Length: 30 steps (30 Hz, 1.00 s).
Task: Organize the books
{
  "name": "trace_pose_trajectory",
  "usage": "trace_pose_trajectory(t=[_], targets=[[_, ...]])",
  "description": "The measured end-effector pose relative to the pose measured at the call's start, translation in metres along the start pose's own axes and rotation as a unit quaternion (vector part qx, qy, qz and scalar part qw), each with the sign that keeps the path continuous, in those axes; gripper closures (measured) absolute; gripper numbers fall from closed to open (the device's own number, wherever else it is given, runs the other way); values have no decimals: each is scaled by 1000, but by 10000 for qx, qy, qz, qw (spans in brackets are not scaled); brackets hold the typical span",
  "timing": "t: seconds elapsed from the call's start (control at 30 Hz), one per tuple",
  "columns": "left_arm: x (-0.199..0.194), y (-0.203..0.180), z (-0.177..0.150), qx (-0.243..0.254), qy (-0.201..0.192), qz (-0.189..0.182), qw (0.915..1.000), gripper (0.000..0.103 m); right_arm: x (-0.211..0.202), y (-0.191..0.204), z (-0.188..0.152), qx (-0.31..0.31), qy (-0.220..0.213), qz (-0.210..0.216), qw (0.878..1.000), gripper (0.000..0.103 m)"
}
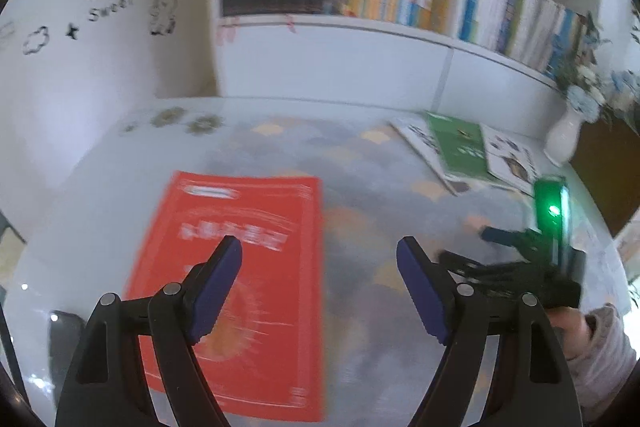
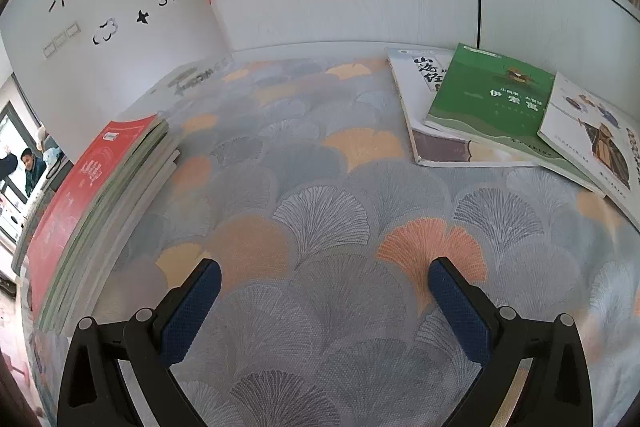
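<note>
A red book (image 1: 248,267) lies flat below my left gripper (image 1: 320,255), whose jaws stand wide apart above it with nothing between them. In the right wrist view the same red book (image 2: 84,187) tops a stack at the table's left side. A green book (image 2: 488,99) lies across a white book (image 2: 416,107) at the far right, beside another white illustrated book (image 2: 592,135). My right gripper (image 2: 324,277) hovers open over bare tablecloth, and it shows at the right in the left wrist view (image 1: 500,247), held by a hand (image 1: 576,323).
A white bookcase (image 1: 360,39) full of upright books runs along the back wall. A white vase (image 1: 564,139) with flowers stands at the far right. The patterned tablecloth (image 2: 320,187) lies between the stack and the loose books. People are seen through a doorway (image 2: 24,163) at the left.
</note>
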<state>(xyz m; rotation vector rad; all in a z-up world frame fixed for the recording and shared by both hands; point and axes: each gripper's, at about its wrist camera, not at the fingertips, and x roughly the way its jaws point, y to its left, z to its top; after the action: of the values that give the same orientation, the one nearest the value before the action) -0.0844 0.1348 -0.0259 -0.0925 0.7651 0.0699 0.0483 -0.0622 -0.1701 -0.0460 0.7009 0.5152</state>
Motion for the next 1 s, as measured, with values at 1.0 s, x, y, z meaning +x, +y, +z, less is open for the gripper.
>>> trace_pose_trajectory(t=[1.0], targets=[[57, -125, 15, -111, 597, -686, 9958, 25, -85, -129, 47, 1405, -323, -486, 9884, 4]])
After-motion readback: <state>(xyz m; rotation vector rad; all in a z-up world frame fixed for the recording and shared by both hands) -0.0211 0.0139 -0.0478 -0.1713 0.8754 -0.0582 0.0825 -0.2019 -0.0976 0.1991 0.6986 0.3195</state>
